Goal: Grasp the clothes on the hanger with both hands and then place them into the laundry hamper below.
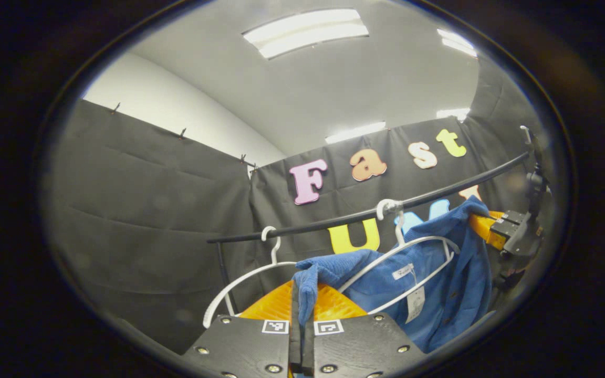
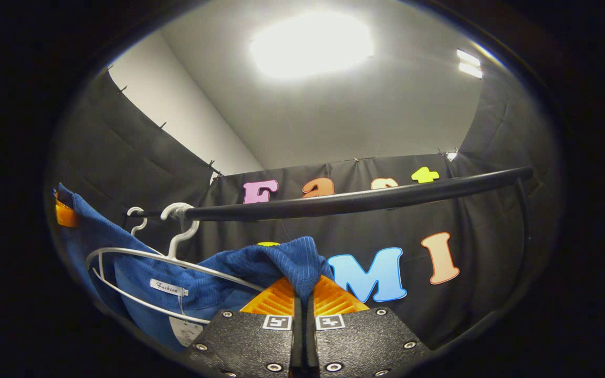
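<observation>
Blue garment (image 1: 439, 283) hung below the rail (image 1: 365, 214), draped on a white hanger (image 1: 413, 262). In the left gripper view, the left hand-held gripper (image 1: 302, 310) was closed on a shoulder fold just beneath the rail. In the right gripper view, the right hand-held gripper (image 2: 303, 299) was clamped on the opposite shoulder under the rail (image 2: 355, 202). Judgement: lift both evenly to clear the hanger (image 2: 139, 257) before lowering.
</observation>
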